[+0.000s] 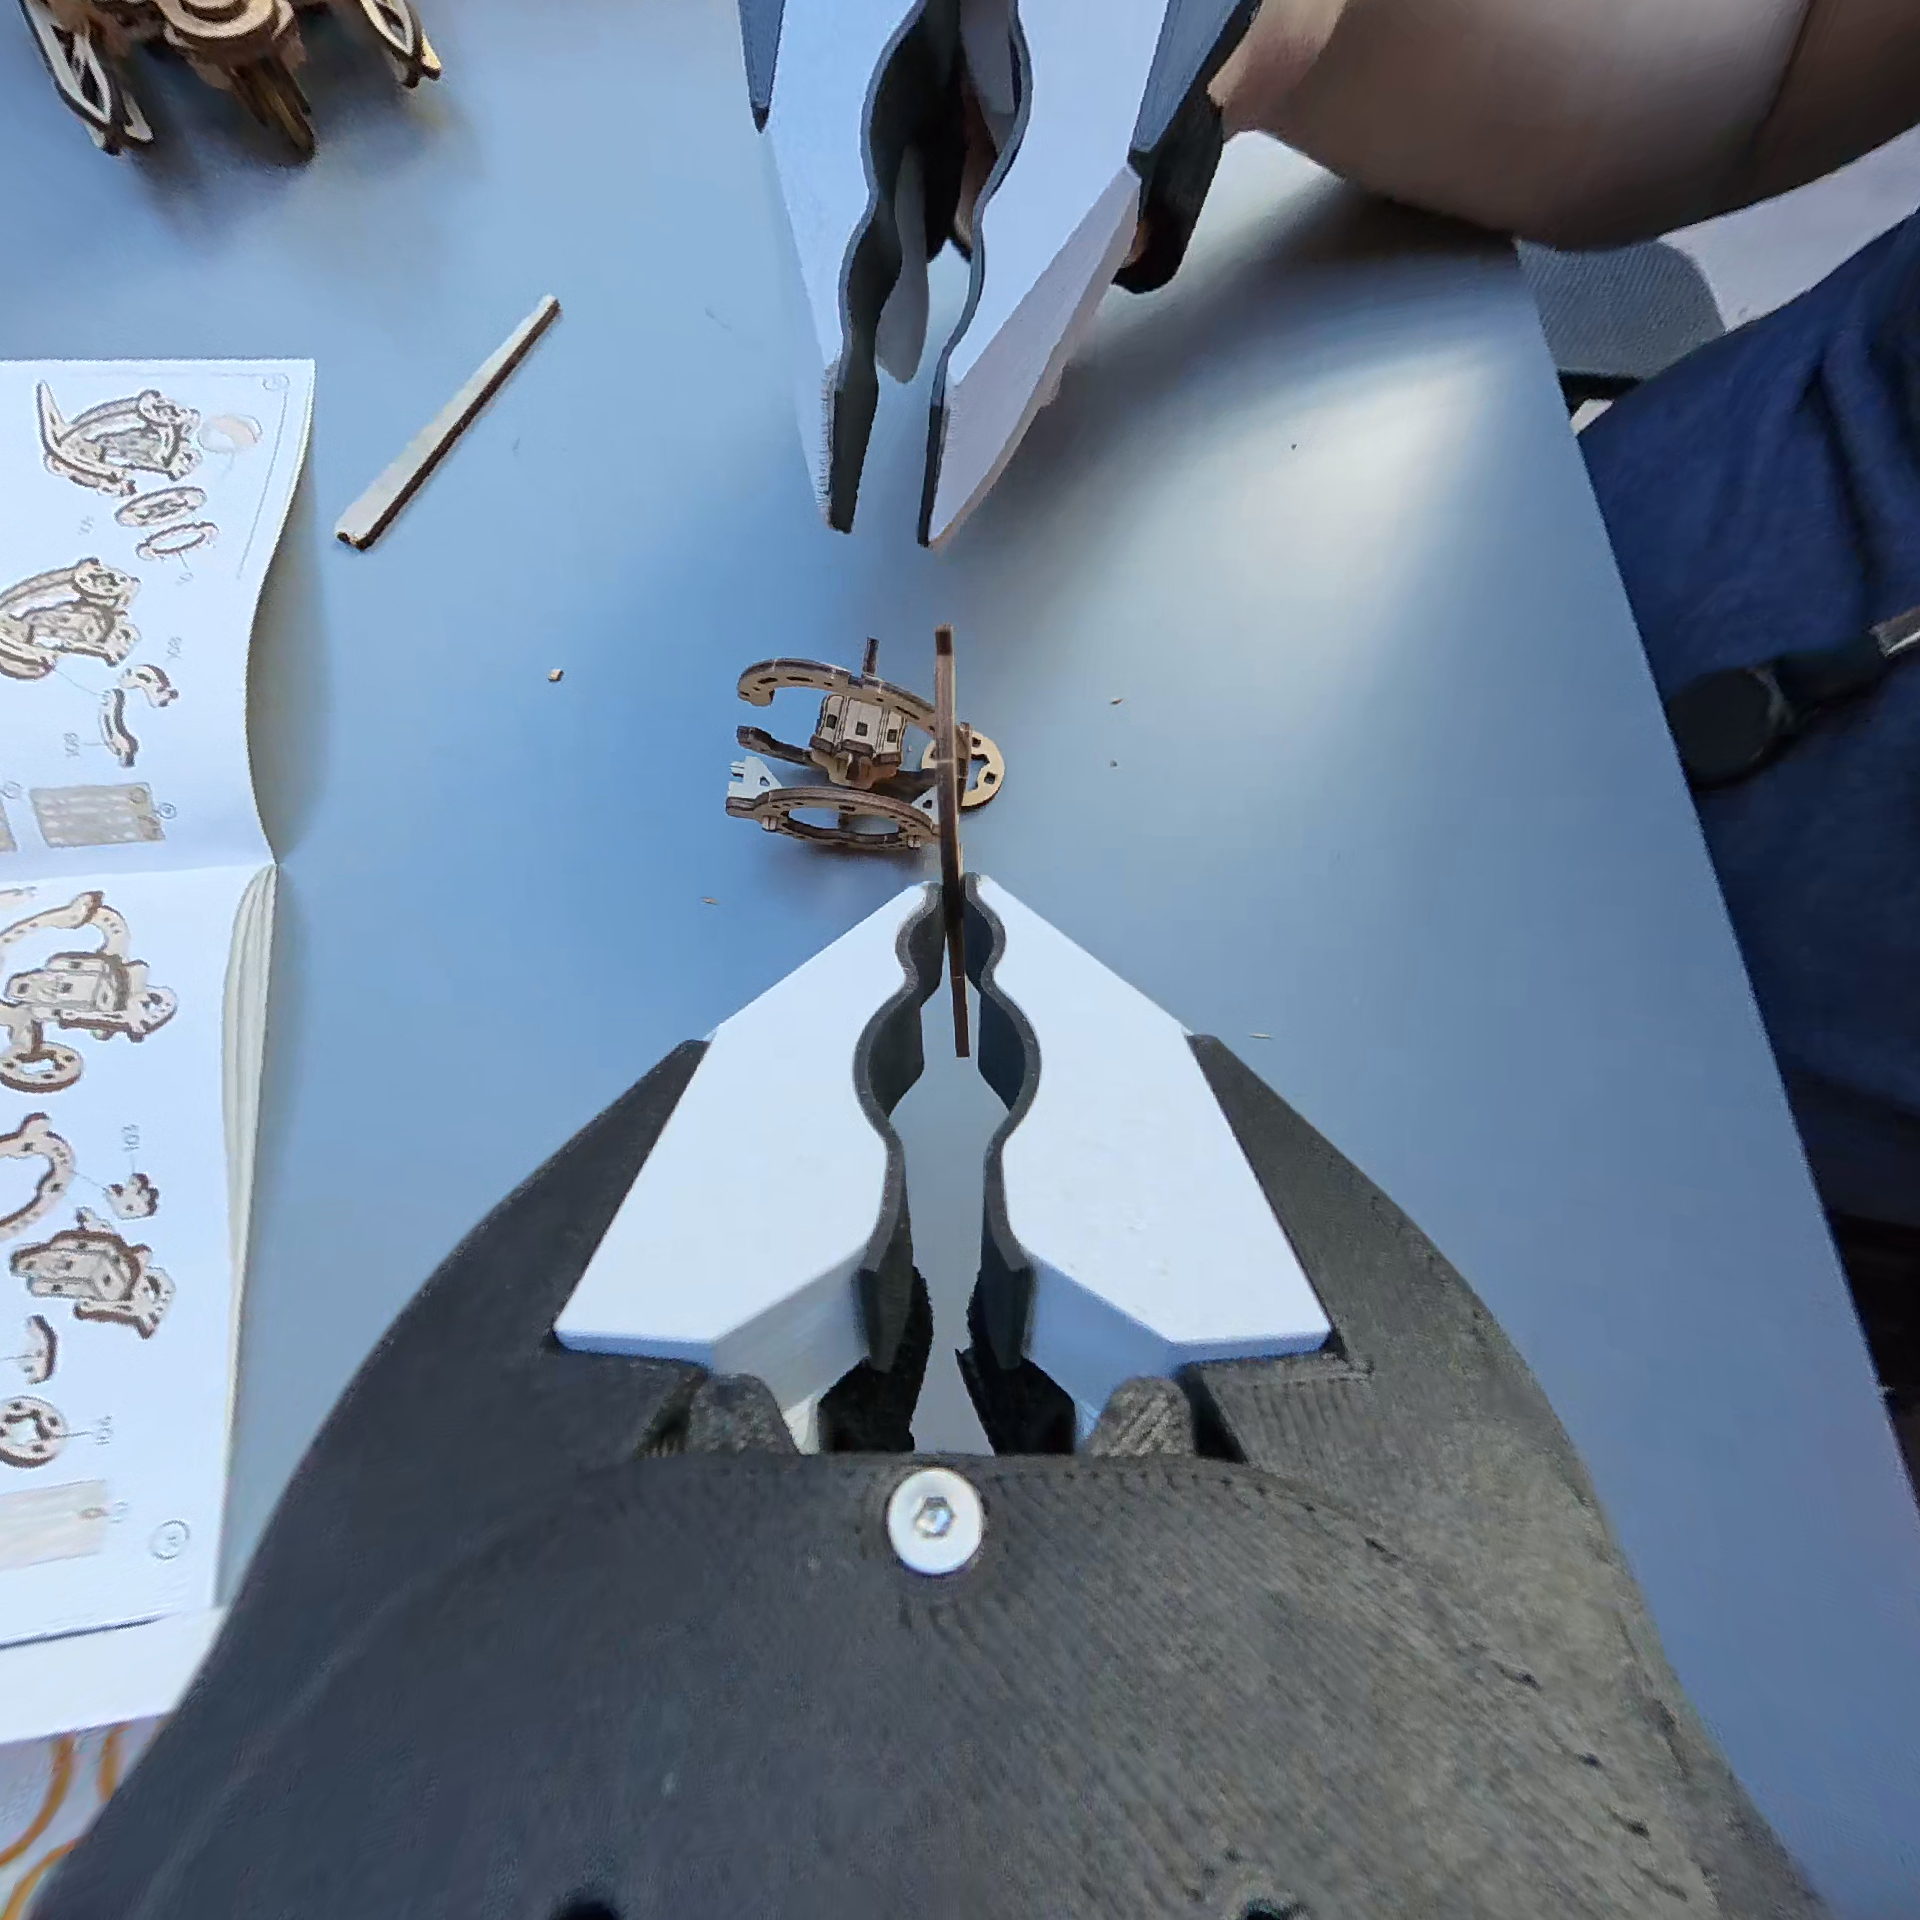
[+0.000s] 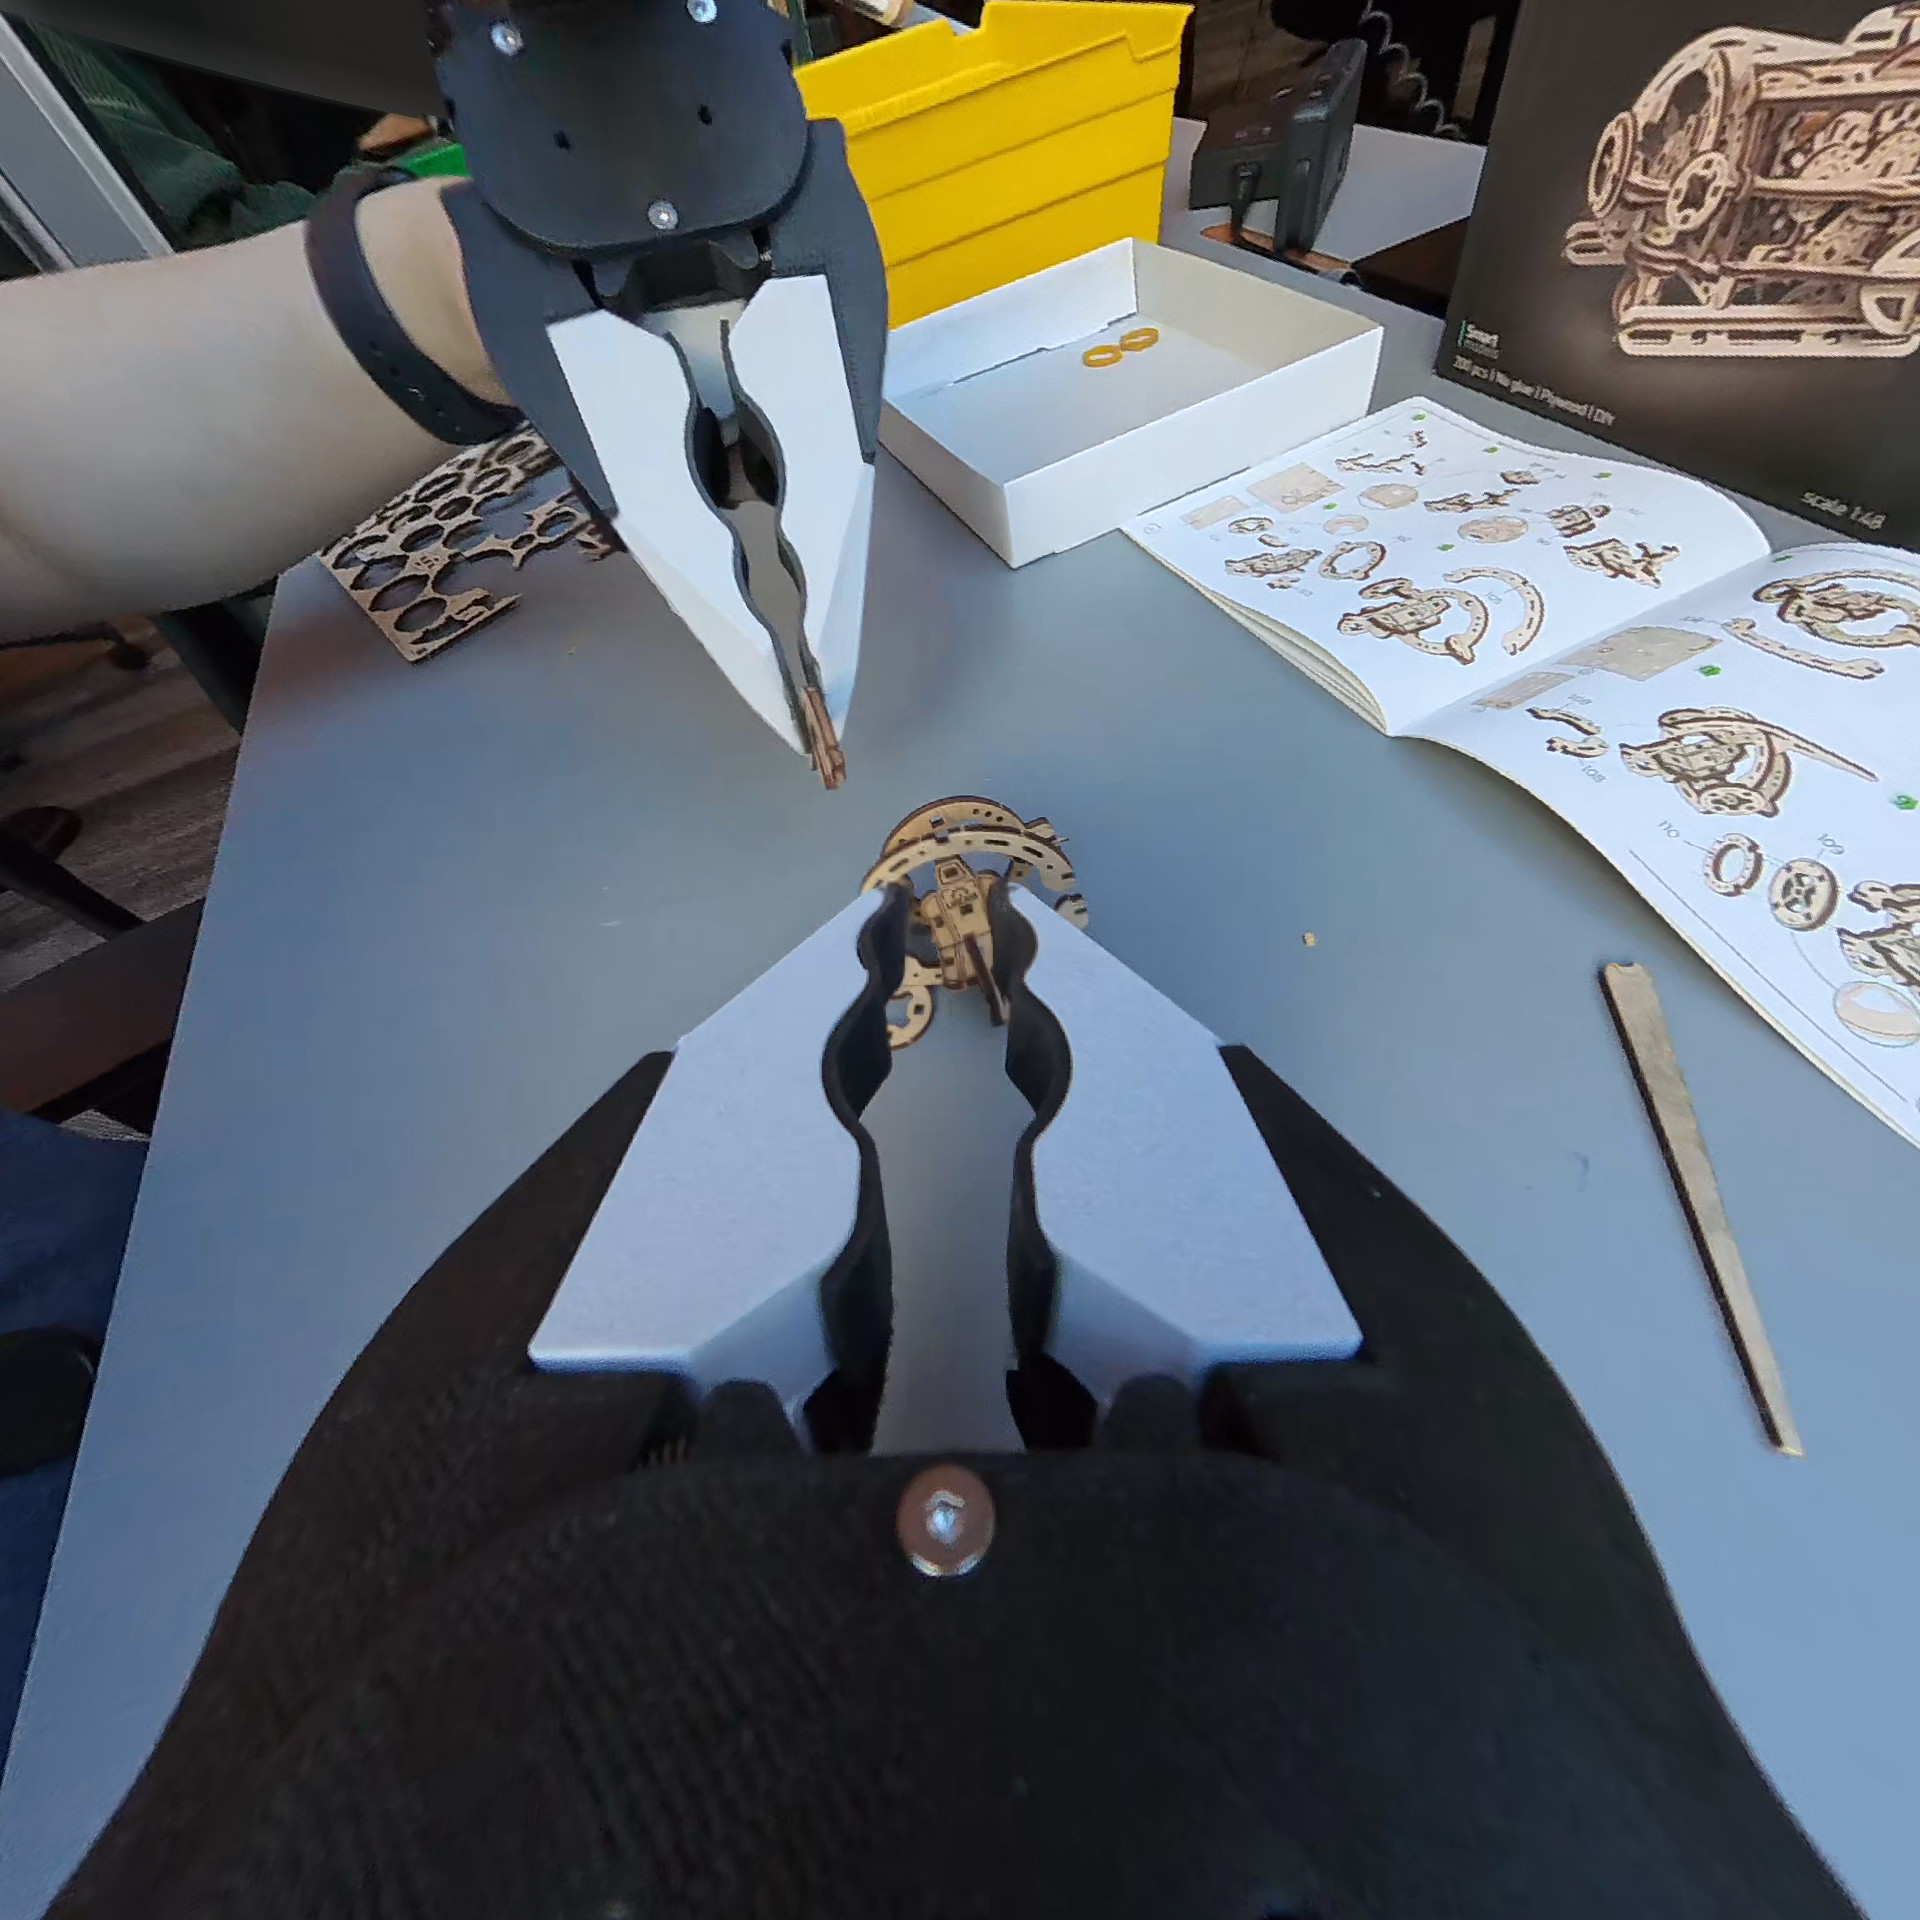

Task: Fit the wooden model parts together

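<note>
A small wooden assembly (image 1: 831, 758) of curved, horseshoe-like parts around a little block lies on the grey table. My left gripper (image 1: 949, 888) is shut on a thin flat wooden piece (image 1: 945, 748), seen edge-on and held upright just in front of the assembly. In the right wrist view the left gripper (image 2: 821, 727) hangs above the assembly (image 2: 966, 883) with the piece (image 2: 826, 743) sticking out of its tips. My right gripper (image 2: 948, 899) is open and empty, its fingertips on either side of the assembly's near end. It also shows in the left wrist view (image 1: 883, 530), beyond the assembly.
An open instruction booklet (image 2: 1558, 644) lies beside a thin wooden stick (image 2: 1694, 1195). Behind stand a white box (image 2: 1039, 509), a yellow bin (image 2: 997, 156), the dark kit box (image 2: 1714, 260) and a punched-out wooden sheet (image 2: 447, 551). Another wooden model (image 1: 208, 62) sits far left. The table edge (image 1: 1662, 727) is near. My hands' fingertips stand some 7 cm from each other. My left tips are about 20 cm from the thin wooden stick (image 2: 1694, 1195), my right tips only 15 cm. Look for it in the left wrist view (image 1: 469, 394) too.
</note>
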A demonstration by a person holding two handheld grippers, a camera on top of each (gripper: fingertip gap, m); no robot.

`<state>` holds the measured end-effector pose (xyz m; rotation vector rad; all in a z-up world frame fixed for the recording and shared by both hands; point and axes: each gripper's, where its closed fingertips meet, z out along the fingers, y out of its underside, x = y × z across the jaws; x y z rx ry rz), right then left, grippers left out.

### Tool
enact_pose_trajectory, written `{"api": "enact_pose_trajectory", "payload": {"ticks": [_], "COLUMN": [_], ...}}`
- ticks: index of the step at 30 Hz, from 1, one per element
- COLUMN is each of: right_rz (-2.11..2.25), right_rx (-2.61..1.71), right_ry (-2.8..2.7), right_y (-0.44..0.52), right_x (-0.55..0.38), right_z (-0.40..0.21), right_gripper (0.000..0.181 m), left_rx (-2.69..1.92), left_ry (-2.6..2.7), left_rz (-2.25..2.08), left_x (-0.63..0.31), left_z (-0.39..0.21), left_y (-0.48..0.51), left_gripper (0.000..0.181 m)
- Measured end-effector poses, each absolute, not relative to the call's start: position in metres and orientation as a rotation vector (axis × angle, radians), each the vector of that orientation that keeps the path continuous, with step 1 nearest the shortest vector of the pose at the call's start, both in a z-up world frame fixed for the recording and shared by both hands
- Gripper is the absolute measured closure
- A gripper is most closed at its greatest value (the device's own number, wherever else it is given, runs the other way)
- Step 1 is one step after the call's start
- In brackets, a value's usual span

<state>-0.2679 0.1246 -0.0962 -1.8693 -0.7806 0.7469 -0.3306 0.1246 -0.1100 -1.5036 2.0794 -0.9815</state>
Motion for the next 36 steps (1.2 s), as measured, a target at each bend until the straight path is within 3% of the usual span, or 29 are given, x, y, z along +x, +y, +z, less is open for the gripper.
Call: {"api": "enact_pose_trajectory", "payload": {"ticks": [36], "right_rz": [0.637], "right_rx": [-2.052], "right_ry": [-0.866], "right_y": [0.126], "right_x": [-0.264], "right_z": [-0.142], "right_gripper": [0.168], "left_rx": [-1.514], "left_ry": [1.964], "left_rz": [-1.019], "left_x": [-0.32], "left_z": [-0.087], "left_y": [0.131], "left_gripper": [0.181]}}
